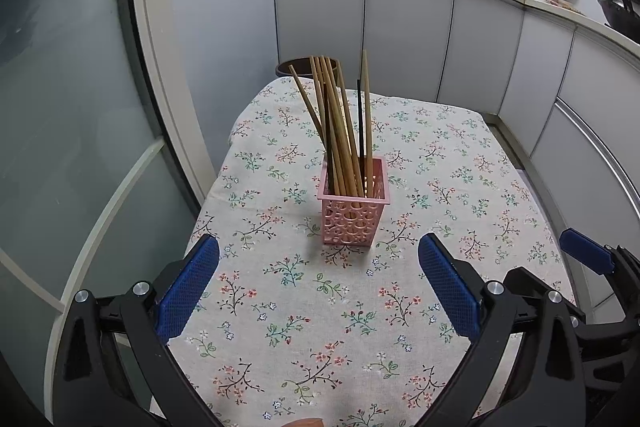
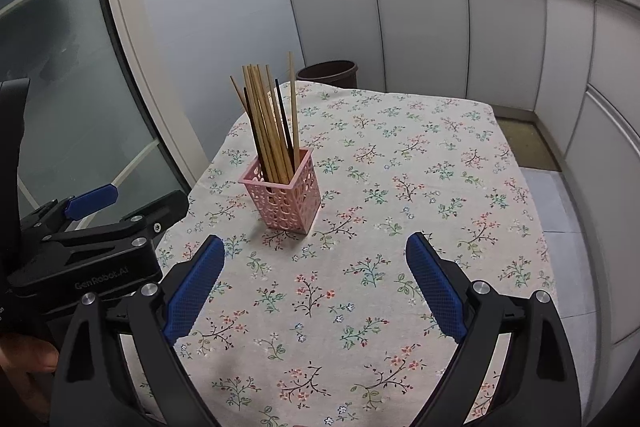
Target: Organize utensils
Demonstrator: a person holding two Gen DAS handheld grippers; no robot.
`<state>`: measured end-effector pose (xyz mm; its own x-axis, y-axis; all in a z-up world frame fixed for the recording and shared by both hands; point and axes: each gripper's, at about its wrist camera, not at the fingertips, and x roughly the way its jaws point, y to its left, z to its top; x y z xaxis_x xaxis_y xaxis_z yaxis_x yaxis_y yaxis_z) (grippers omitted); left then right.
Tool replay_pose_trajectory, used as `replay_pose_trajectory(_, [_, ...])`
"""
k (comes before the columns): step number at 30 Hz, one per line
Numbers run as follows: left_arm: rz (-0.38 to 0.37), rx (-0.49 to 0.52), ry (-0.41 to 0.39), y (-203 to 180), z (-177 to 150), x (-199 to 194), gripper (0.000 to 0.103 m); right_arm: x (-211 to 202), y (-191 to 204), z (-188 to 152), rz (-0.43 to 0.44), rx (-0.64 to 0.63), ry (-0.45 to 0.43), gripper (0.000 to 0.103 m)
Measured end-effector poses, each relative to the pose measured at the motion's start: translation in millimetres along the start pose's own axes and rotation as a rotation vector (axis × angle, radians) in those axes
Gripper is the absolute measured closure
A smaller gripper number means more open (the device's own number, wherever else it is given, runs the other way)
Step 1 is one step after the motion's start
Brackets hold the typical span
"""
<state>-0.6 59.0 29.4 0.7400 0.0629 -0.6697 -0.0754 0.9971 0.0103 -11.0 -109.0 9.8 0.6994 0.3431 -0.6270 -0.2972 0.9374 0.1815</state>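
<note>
While chopsticks (image 1: 340,131) stand in the pink basket (image 1: 354,217), left tool (image 1: 318,251) and right tool (image 2: 316,251) hover spread, empty

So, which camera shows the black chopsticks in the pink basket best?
The left wrist view: the basket is centred, and one black chopstick stands apart from the wooden ones. The right wrist view shows the black chopstick slanted, partly hidden among the wooden sticks.
</note>
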Motion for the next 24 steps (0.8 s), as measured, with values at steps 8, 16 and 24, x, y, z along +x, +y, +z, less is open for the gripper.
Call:
replay_pose_trajectory(8, [0.002, -0.003, -0.004, 0.2, 0.6, -0.6, 0.007, 0.1, -0.4, 0.7, -0.006, 0.003, -0.003, 0.013])
replay_pose_trajectory(16, [0.002, -0.003, -0.004, 0.9, 0.7, 0.3, 0.007, -0.3, 0.3, 0.8, -0.010, 0.000, -0.004, 0.013])
replay_pose_trajectory(24, [0.001, 0.001, 0.001, 0.2, 0.4, 1.7, 0.007, -1.2, -0.2, 1.8, -0.017, -0.001, -0.005, 0.013])
